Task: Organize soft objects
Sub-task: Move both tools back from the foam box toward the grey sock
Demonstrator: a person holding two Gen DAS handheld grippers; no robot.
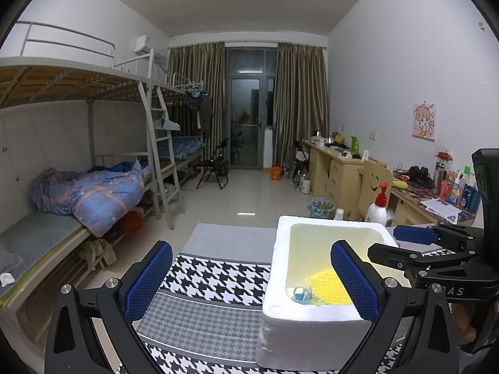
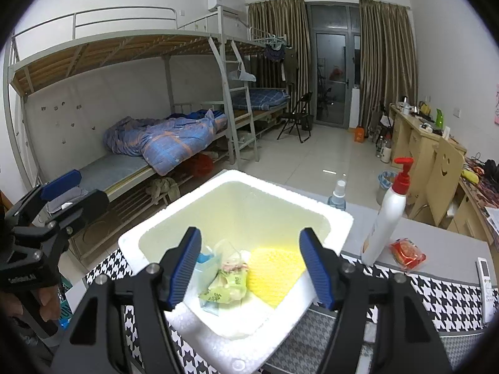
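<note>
Yellow sponge point(image 2: 274, 271) in foam box point(image 2: 340, 218) half hidden, left gripper point(image 1: 251, 277) and right gripper point(image 2: 252, 265) both apart

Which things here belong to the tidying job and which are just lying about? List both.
Job:
white foam box
yellow sponge inside it
green packet inside it
red packet on the cloth, possibly next
left tongs and right tongs, both open

Lying about:
pump bottle
spray bottle
remote

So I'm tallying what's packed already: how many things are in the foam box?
3 that I can make out: a yellow sponge on the right of the foam box, a green packet beside it, and a blue-and-white packet at the left. More may lie underneath.
</note>
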